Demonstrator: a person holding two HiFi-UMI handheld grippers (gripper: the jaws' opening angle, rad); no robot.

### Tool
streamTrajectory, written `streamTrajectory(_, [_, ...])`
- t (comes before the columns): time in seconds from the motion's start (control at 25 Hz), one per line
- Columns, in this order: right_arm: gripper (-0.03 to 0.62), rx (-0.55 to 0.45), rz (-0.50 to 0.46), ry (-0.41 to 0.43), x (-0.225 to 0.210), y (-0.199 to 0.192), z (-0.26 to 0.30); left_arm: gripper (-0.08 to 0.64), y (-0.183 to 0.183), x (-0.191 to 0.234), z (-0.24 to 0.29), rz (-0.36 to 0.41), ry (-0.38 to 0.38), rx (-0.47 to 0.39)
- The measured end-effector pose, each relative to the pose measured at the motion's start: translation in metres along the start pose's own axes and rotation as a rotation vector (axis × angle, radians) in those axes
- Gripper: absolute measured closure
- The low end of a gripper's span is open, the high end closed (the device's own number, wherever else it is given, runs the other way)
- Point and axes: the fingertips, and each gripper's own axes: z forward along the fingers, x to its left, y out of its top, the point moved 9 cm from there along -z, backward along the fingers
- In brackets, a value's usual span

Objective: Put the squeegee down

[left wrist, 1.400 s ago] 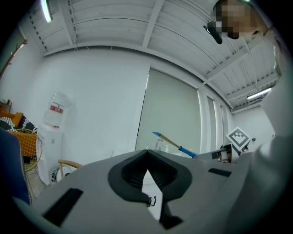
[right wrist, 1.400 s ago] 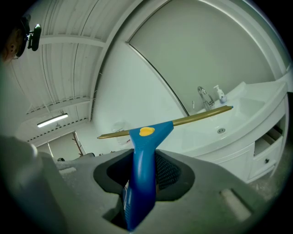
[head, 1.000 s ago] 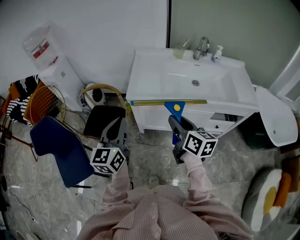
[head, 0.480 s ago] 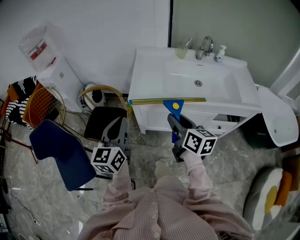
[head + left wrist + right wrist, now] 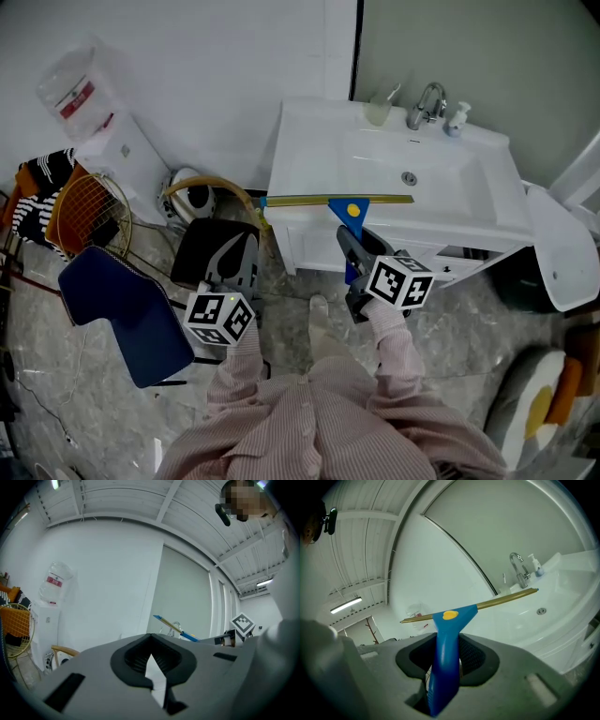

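blue squeegee [image 5: 449, 634] tight in right tongs [image 5: 446, 663]

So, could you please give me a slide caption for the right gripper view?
Right gripper shut on the blue squeegee, blade crosswise in front of the white sink and tap.

No readable text, water-jug label [image 5: 82, 97] — blurred

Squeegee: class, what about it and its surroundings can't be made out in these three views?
- Squeegee handle end: buried between the right hand-held gripper's jaws, head and right gripper views.
- Blade touching the washbasin's front edge or above it: head view looks steeply down, cannot tell.
- Water bottle label print: too small, head view.
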Motion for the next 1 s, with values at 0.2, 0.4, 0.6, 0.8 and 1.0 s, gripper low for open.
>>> streamTrajectory(0.2, [0.462,0.026,0.002,0.007,-0.011,0.013,0.036,0.561,0.004,0.023,0.03,-0.015,0.025,-0.008])
streamTrajectory(0.4, [0.462,0.044,0.005,0.005,-0.028,0.034,0.071,0.561,0.008,0.039,0.067,-0.029,0.031,0.003])
streamTrajectory(0.6, [0.462,0.067,0.014,0.009,-0.047,0.05,0.104,0.561,0.009,0.052,0.102,-0.039,0.043,0.016])
streamTrajectory(0.8, [0.462,0.086,0.026,0.02,-0.063,0.067,0.136,0.561,0.012,0.067,0.136,-0.043,0.055,0.031])
streamTrajectory(1.0, [0.462,0.118,0.038,0.015,-0.088,0.083,0.165,0.561,0.012,0.076,0.174,-0.054,0.064,0.044])
